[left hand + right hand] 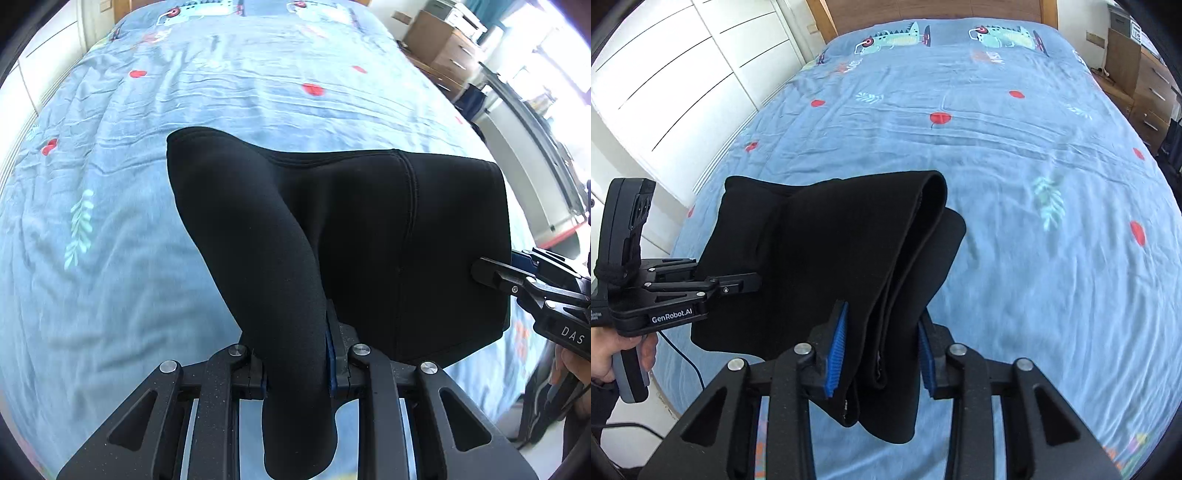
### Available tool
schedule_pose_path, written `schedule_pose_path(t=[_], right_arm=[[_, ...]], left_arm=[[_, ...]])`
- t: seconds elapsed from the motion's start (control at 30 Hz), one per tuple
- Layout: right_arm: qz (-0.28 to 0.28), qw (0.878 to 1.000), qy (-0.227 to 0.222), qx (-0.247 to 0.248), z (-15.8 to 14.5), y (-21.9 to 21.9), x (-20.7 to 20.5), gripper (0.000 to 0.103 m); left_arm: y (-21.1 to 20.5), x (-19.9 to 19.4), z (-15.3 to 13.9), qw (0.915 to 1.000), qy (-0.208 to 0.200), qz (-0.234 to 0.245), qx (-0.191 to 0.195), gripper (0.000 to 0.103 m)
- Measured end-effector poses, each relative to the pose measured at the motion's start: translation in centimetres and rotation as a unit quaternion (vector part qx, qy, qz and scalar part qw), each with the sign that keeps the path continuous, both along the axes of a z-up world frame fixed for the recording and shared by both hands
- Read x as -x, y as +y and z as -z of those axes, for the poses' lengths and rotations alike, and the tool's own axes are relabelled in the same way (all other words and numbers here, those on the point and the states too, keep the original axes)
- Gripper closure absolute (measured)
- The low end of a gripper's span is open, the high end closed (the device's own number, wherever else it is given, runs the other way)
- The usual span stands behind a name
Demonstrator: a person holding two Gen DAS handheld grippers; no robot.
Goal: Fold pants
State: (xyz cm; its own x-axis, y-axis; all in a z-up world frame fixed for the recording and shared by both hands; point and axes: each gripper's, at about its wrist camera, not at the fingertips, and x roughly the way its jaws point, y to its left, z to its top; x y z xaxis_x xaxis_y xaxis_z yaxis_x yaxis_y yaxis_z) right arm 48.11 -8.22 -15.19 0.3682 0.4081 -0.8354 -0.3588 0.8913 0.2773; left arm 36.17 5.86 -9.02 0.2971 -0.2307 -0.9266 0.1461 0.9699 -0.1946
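Behind everything, a wide bed (1015, 177) with a blue cover, printed with red dots and green leaves; white cupboard doors (676, 81) at one side, wooden drawers (450, 51) at the other.

Black pants (369, 236) held above the cover, already doubled into a thick bundle, stretched between the two tools and, as far as could be seen, not resting on the bed at any visible point. Left hand-held gripper (297, 363) clamped on one end of the bundle, the cloth squeezed between its blue pads and hanging down past them. Right hand-held gripper (882, 350) likewise closed on the other end, several layers pinched between its pads (836, 347). Seen from the left wrist, the right tool entering at the right edge of the cloth; seen from the right wrist, the left tool at the left edge, with a person's hand (613, 354) on its handle.

Long axis of the bundle running from one tool to the other, across the bed and not along it. Neither hand nearer to the cloth than the other, both already holding it. Free bed surface lying ahead of and below both tools, so probably a lowering forward, both ends kept level, to lay the fold flat.
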Motion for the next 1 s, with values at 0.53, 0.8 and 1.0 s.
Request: schedule_pose_path(t=[0.53, 0.8, 1.0], right_arm=[[0.043, 0.994, 0.059, 0.079, 9.7, 0.1, -7.8, 0.000], [0.049, 0.993, 0.046, 0.094, 9.8, 0.1, -7.8, 0.000], [0.054, 0.996, 0.000, 0.074, 6.8, -0.3, -6.1, 0.000]], left_arm=[[3.4, -4.5, 8.4, 0.9946, 0.060, -0.083, 0.017, 0.001], [1.6, -4.8, 7.8, 0.9961, 0.043, -0.077, 0.000, 0.001], [1.5, -2.3, 2.6, 0.9953, -0.034, -0.089, -0.019, 0.001]])
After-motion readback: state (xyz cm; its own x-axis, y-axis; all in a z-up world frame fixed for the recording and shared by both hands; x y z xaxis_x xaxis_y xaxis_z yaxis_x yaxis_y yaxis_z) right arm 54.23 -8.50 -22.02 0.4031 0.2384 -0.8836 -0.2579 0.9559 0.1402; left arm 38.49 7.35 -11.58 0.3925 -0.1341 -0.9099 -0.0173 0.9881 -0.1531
